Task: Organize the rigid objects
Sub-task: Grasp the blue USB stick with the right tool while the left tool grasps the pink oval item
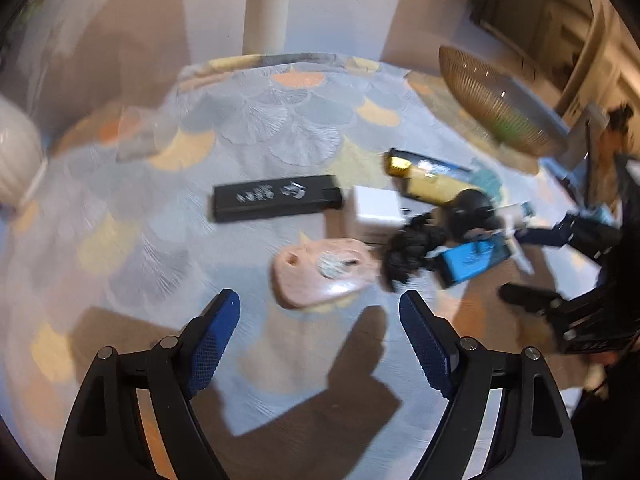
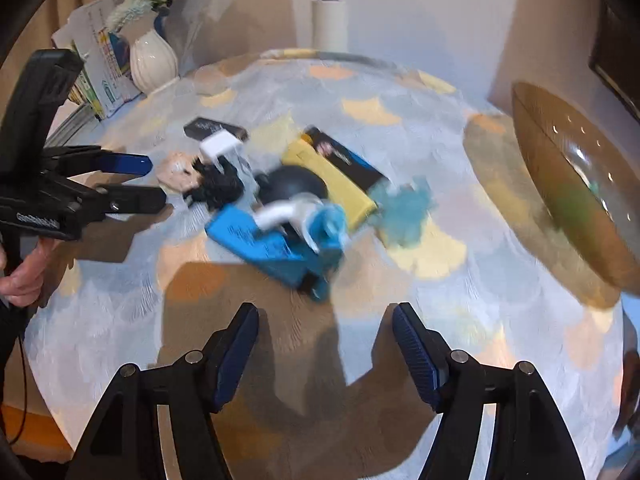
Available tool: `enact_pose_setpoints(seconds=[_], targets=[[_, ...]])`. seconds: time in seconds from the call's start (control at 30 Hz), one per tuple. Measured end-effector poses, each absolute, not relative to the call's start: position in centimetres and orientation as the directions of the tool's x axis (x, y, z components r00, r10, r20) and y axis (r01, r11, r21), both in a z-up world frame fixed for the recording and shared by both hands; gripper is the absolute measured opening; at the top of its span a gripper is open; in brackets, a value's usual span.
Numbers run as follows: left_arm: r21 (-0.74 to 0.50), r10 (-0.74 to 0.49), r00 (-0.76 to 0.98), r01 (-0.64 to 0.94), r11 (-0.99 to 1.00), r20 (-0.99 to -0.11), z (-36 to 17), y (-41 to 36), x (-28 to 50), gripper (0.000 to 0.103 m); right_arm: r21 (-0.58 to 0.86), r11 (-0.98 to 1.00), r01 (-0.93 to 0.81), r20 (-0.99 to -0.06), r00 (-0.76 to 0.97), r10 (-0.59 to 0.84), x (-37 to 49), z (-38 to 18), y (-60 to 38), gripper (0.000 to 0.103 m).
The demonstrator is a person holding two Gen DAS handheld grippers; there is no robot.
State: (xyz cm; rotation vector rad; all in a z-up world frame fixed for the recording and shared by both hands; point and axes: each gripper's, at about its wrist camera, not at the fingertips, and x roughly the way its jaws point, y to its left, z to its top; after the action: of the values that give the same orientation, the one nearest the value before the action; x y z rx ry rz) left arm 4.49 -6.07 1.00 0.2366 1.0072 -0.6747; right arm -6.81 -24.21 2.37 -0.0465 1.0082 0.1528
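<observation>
A pile of small items lies mid-table: a black flat box (image 1: pixel 277 197), a pink oval case (image 1: pixel 322 272), a white cube (image 1: pixel 378 212), a black fluffy clump (image 1: pixel 412 250), a blue box (image 1: pixel 472 260) (image 2: pixel 264 246), a black round object (image 1: pixel 470 208) (image 2: pixel 294 186), a yellow-and-black box (image 1: pixel 430 178) (image 2: pixel 340 168) and a teal fuzzy thing (image 2: pixel 404 210). My left gripper (image 1: pixel 320 344) is open and empty, just short of the pink case. My right gripper (image 2: pixel 326 354) is open and empty, just short of the blue box. The left gripper also shows in the right wrist view (image 2: pixel 154 182).
An amber ribbed glass bowl (image 1: pixel 496 108) (image 2: pixel 572 184) stands at the table's right. A white vase (image 2: pixel 154 60) with flowers and some books (image 2: pixel 100 76) stand at the far left. A white cylinder device (image 1: pixel 266 20) stands behind the table. A patterned cloth (image 1: pixel 256 120) covers the table.
</observation>
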Motion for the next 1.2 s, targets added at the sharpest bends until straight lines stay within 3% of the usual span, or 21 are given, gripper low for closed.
enact_pose_setpoints(seconds=[0.2,0.27,0.43,0.5,0.53,0.67,0.77,1.0,1.07,1.2], targets=[[-0.030,-0.374,0.389,0.659,0.752,-0.842,0.5,-7.6,5.7,0.081,0.027,0.986,-0.166,-0.824,0.555,0.116,-4.5,2.1,-23.1,0.067],[-0.004,-0.365,0.405,0.665,0.747,-0.838,0.4,-8.0,5.3,0.078,0.016,0.983,-0.183,-0.817,0.564,0.118,-4.5,2.2,-22.4,0.053],[-0.051,-0.415,0.372,0.690,0.722,-0.830,0.9,-7.5,3.2,0.052,0.040,0.984,-0.175,-0.814,0.565,0.134,-5.5,2.2,-22.1,0.036],[-0.070,-0.431,0.362,0.694,0.717,-0.827,1.1,-7.1,1.8,0.034,0.055,0.984,-0.168,-0.813,0.565,0.142,-6.6,2.3,-22.2,0.031],[-0.080,-0.438,0.353,0.697,0.713,-0.827,1.1,-6.9,0.9,0.032,0.058,0.984,-0.169,-0.811,0.566,0.145,-7.2,2.3,-22.2,0.029],[-0.073,-0.437,0.350,0.707,0.704,-0.829,1.2,-7.1,-1.3,0.032,0.071,0.983,-0.172,-0.811,0.564,0.157,-9.5,2.4,-22.2,0.028],[-0.046,-0.401,0.380,0.676,0.736,-0.834,1.2,-7.9,-0.7,0.045,0.063,0.987,-0.147,-0.814,0.565,0.136,-9.6,2.4,-22.3,0.029],[-0.015,-0.365,0.434,0.627,0.779,-0.824,1.0,-10.0,1.0,0.041,0.015,0.990,-0.143,-0.816,0.570,0.095,-7.6,2.2,-21.1,0.031],[0.007,-0.349,0.452,0.619,0.785,-0.821,1.0,-10.0,0.7,0.034,0.000,0.989,-0.151,-0.814,0.574,0.088,-7.6,2.3,-20.8,0.028],[-0.007,-0.381,0.447,0.642,0.766,-0.809,1.7,-8.8,-2.0,0.034,0.038,0.977,-0.208,-0.808,0.569,0.152,-9.3,2.5,-20.7,0.024]])
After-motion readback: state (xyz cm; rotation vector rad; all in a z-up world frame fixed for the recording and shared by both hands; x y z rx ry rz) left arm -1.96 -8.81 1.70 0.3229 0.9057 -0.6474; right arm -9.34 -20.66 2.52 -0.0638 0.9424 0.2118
